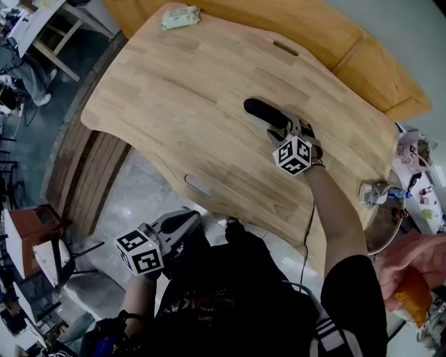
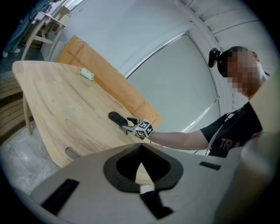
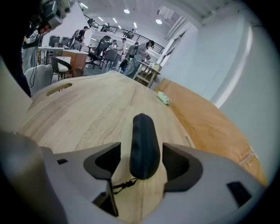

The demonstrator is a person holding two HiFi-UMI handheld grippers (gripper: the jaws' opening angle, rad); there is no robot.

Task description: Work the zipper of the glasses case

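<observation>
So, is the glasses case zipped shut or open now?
Shut: the glasses case shows one closed seam with no gap, and its pull cord lies at the near end.

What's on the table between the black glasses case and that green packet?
Nothing: only bare wooden tabletop separates the glasses case from the green packet, as the head view shows.

Matt, cloth-like glasses case (image 3: 143, 146), stitched seam; smooth wood table (image 1: 174, 104), visible grain.
</observation>
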